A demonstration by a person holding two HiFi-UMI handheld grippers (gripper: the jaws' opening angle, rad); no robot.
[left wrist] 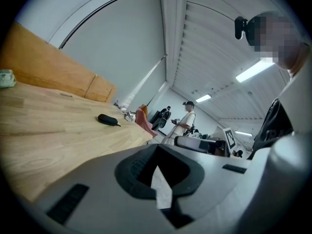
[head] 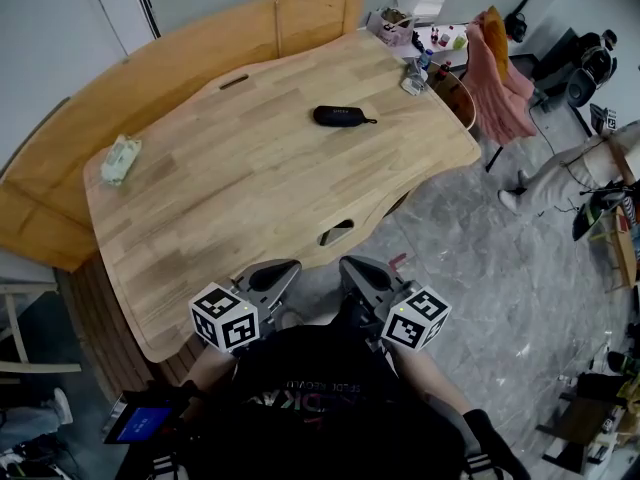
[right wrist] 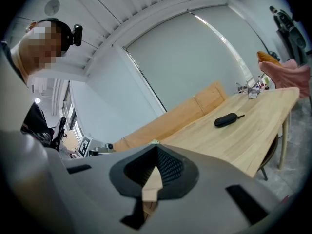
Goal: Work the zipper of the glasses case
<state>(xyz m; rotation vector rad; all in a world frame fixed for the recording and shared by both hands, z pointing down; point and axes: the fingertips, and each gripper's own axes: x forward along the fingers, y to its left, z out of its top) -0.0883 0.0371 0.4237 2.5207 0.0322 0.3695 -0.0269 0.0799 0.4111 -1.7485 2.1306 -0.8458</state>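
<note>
The black glasses case [head: 341,116] lies zipped on the far half of the wooden table [head: 250,198], its pull cord pointing right. It shows small in the left gripper view [left wrist: 108,120] and in the right gripper view [right wrist: 227,119]. Both grippers hover side by side at the table's near edge, close to the person's chest and far from the case. The left gripper [head: 284,269] is shut with nothing in it [left wrist: 157,173]. The right gripper [head: 352,266] is also shut and empty [right wrist: 155,173].
A packet of wipes [head: 120,158] lies at the table's left end. Bottles and small clutter [head: 418,60] crowd the far right corner, beside a pink cloth over a chair [head: 500,68]. A wooden bench back [head: 200,38] runs behind the table. A person [left wrist: 184,121] stands beyond it.
</note>
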